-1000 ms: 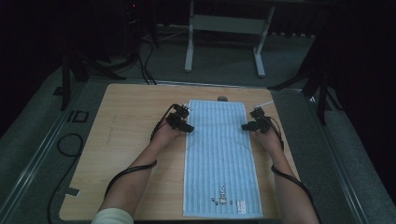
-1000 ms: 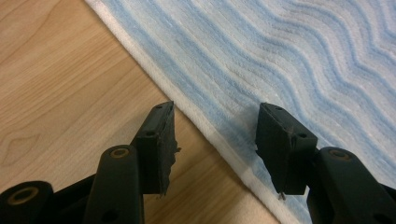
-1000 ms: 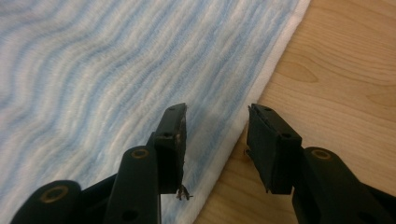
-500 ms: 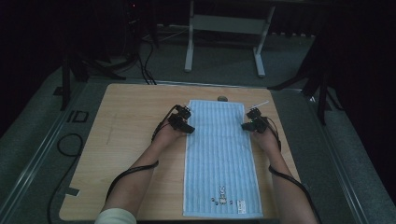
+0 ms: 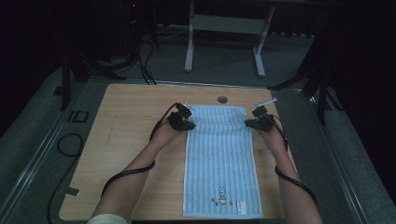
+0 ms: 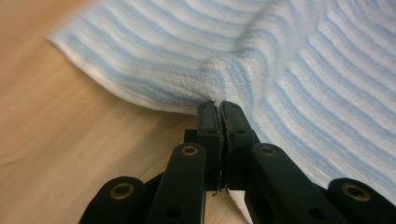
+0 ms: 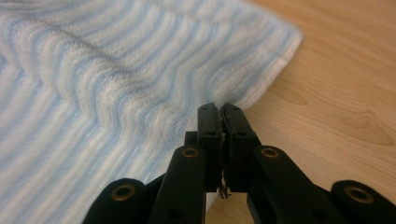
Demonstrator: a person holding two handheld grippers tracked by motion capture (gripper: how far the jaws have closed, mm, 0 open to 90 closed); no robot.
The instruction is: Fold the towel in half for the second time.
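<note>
A light blue striped towel [image 5: 219,163] lies lengthwise on the wooden table [image 5: 130,121]. My left gripper [image 5: 190,126] is at the towel's left edge near the far corner. In the left gripper view its jaws [image 6: 218,105] have just closed, pinching the towel's [image 6: 303,93] white hem, and the cloth bunches up above the tips. My right gripper [image 5: 249,123] is at the right edge near the other far corner. Its jaws [image 7: 218,108] are shut on the towel's [image 7: 93,93] edge, where folds ripple away from the pinch.
A small round hole [image 5: 222,99] sits in the table just beyond the towel. Dark print [image 5: 226,201] marks the towel's near end. Beyond the table stand a white frame [image 5: 224,23] and dark stands, with cables [image 5: 140,60] on the grey floor.
Both grippers have risen slightly at the towel's far corners. The towel's far edge now sits a little nearer the person than before.
</note>
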